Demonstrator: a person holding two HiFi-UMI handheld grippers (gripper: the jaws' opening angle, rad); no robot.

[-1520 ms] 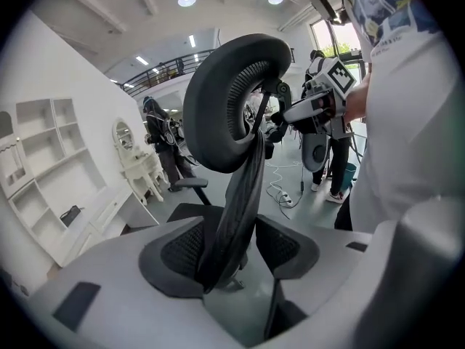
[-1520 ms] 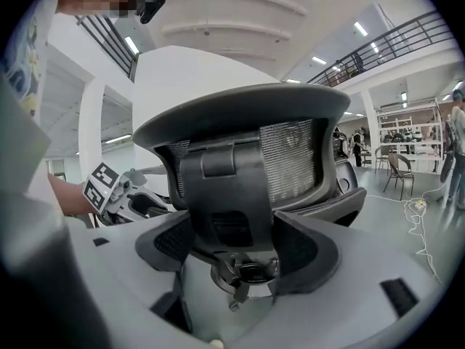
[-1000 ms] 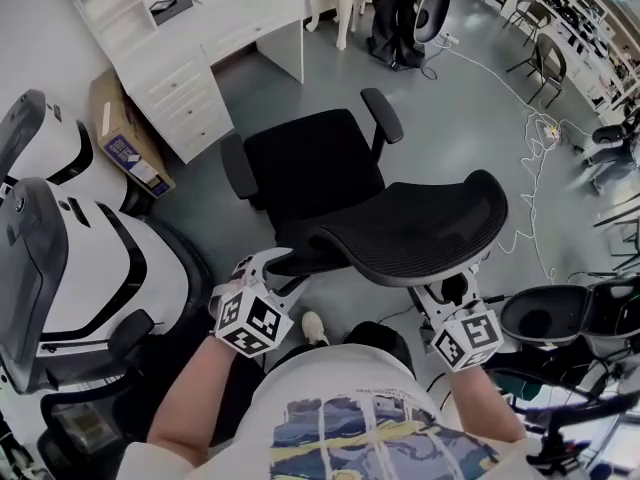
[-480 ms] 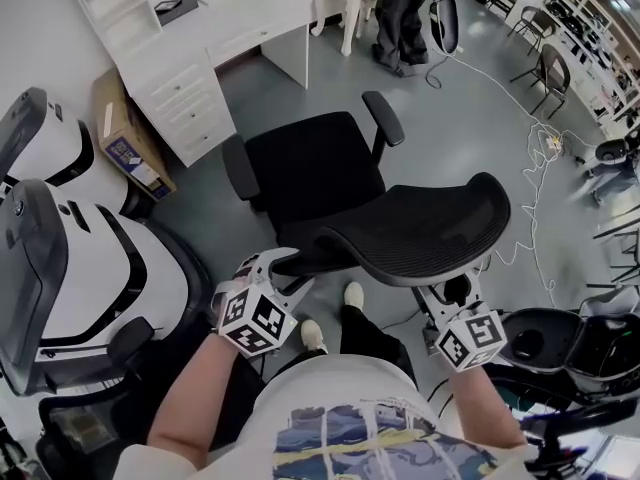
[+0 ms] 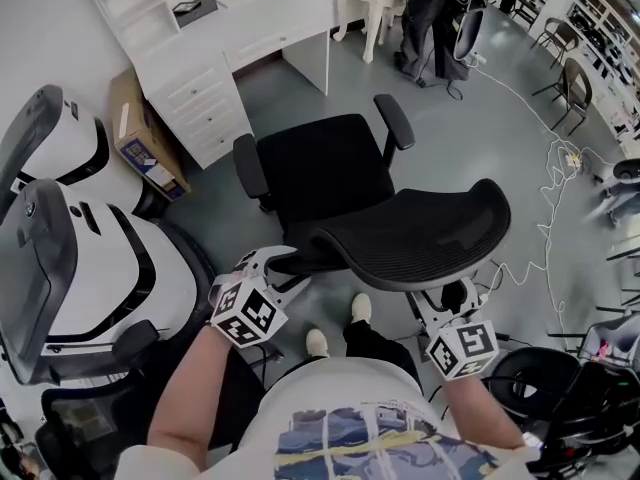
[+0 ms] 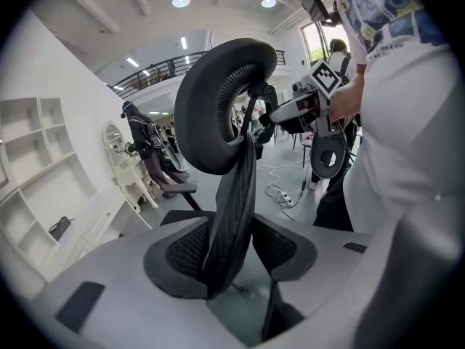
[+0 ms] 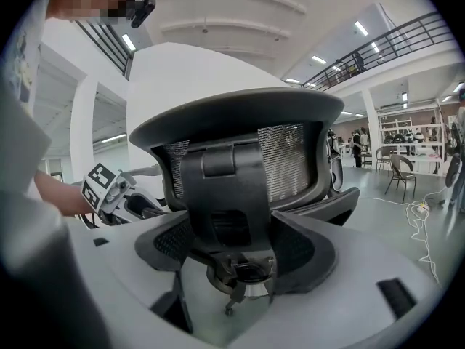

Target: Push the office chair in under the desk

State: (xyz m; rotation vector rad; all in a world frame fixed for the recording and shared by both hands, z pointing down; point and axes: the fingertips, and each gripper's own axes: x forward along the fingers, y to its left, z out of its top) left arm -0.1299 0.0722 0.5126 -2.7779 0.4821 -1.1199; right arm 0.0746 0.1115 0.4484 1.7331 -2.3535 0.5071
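Ok so here's what worries me, going from the left. The bulky white-and-black padded chairs [image 5: 80,258] sit close beside the left gripper [image 5: 280,265], so there's not much room to swing wide on that side. The brown cardboard box [image 5: 140,133] leans just beside the white drawer unit [image 5: 195,103] of the white desk [image 5: 250,18]. The black mesh office chair [image 5: 330,168] is out on the grey floor, apart from the desk, with its seat pointing roughly at the knee gap but a bit off-line to my eye. The left gripper's jaws are clamped on the thin edge of the curved mesh backrest [image 6: 240,195]. That edge looks flexy, so I reckon a hard shove could bend it or slide it out of the pads instead of rolling the chair. The left armrest [image 5: 250,165] is my bet for the first thing to clip the drawers if the castors veer. The right gripper [image 5: 438,308] is closed around the black plastic bracket [image 7: 229,195] behind the backrest. That seems the more solid hold, so uneven force between the two could spin the seat rather than drive it straight. The person's white shoes [image 5: 317,342] are right under the backrest near the base, easy to snag. Over on the right the white cable [image 5: 545,183] trails on the floor, clear of the path I think, so it's only trouble if the chair swerves that way.
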